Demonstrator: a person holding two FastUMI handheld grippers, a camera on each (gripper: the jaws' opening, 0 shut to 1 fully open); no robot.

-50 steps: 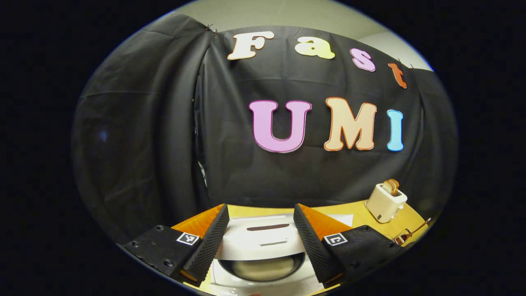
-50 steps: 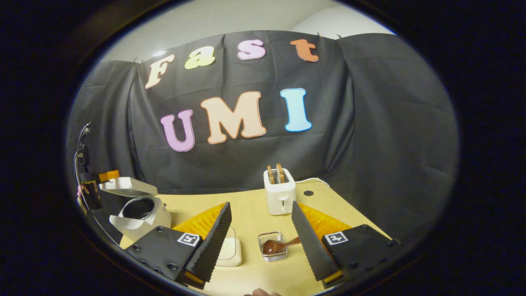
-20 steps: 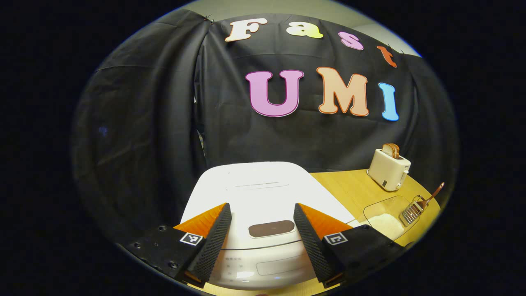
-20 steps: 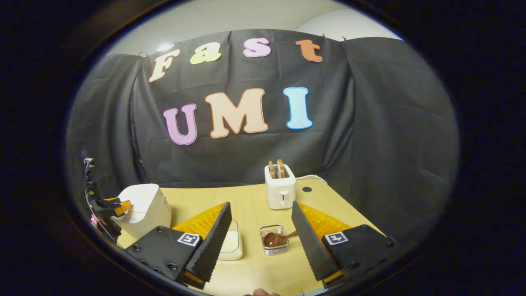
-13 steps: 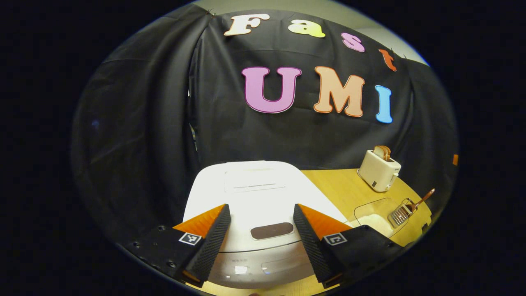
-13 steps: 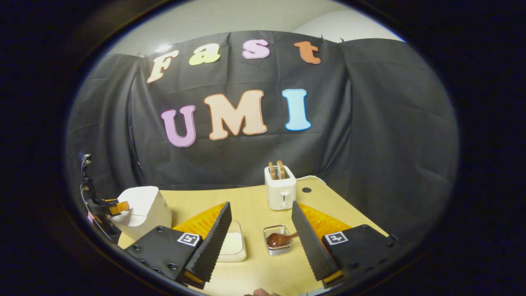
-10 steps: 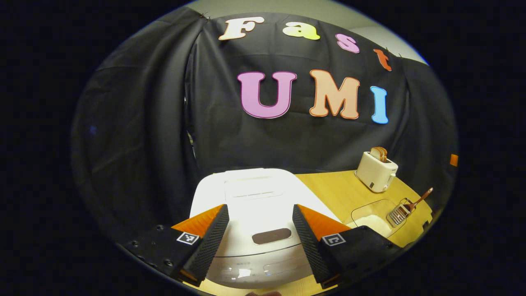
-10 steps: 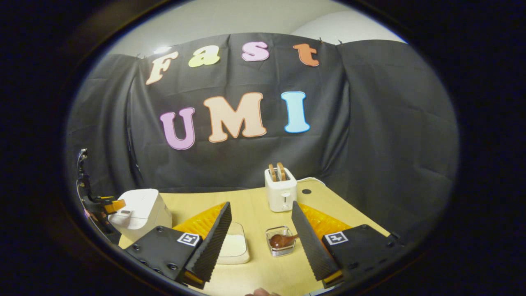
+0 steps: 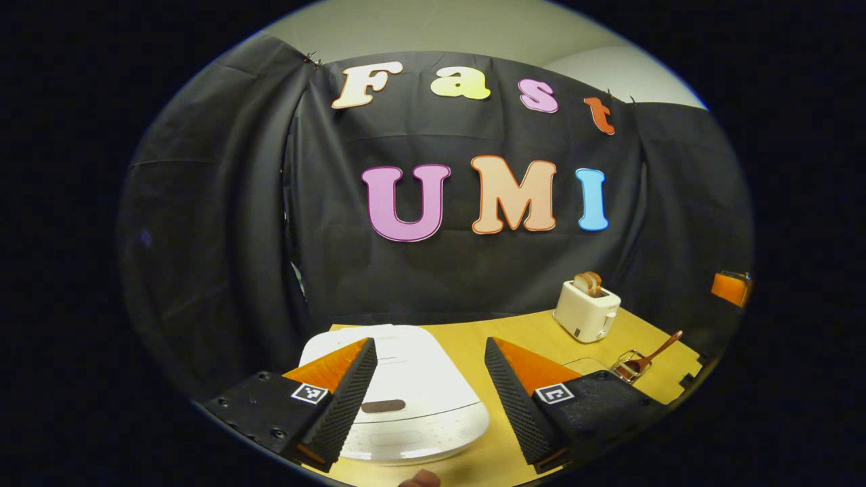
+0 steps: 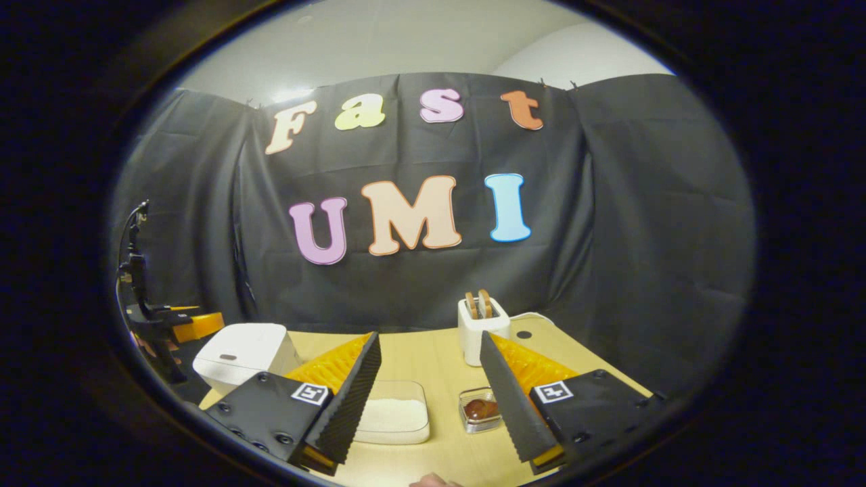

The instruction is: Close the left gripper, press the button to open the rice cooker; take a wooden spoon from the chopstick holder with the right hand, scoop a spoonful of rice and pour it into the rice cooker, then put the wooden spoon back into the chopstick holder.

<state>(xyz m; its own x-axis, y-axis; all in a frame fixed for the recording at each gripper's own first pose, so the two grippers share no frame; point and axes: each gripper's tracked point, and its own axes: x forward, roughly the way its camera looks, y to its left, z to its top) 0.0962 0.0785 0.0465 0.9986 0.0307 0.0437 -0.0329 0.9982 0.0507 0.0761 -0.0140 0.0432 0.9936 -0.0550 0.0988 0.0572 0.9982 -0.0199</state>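
The white rice cooker (image 9: 406,379) stands with its lid down and a dark button (image 9: 382,406) near its front edge. My left gripper (image 9: 429,341) is open, hovering above and behind the cooker's front, touching nothing. Farther right, the wooden spoon (image 9: 655,348) leans in the wire chopstick holder (image 9: 628,366). In the right gripper view my right gripper (image 10: 429,336) is open and holds nothing. Ahead of it lie a clear box of rice (image 10: 396,418) and the chopstick holder (image 10: 479,412) with the spoon's bowl (image 10: 479,407) inside. The cooker (image 10: 243,353) sits far left, with the left gripper (image 10: 193,326) beside it.
A white toaster (image 9: 586,310) with bread slices stands at the back of the wooden table (image 9: 521,331); it also appears as the toaster (image 10: 483,321) just past my right finger. A cable hole (image 10: 523,334) marks the table's back right corner. Black cloth walls the booth.
The cooker's lid, open 2.5 s ago, is now down. My left gripper has drawn back from the cooker. The right gripper has also pulled back and up, still open.
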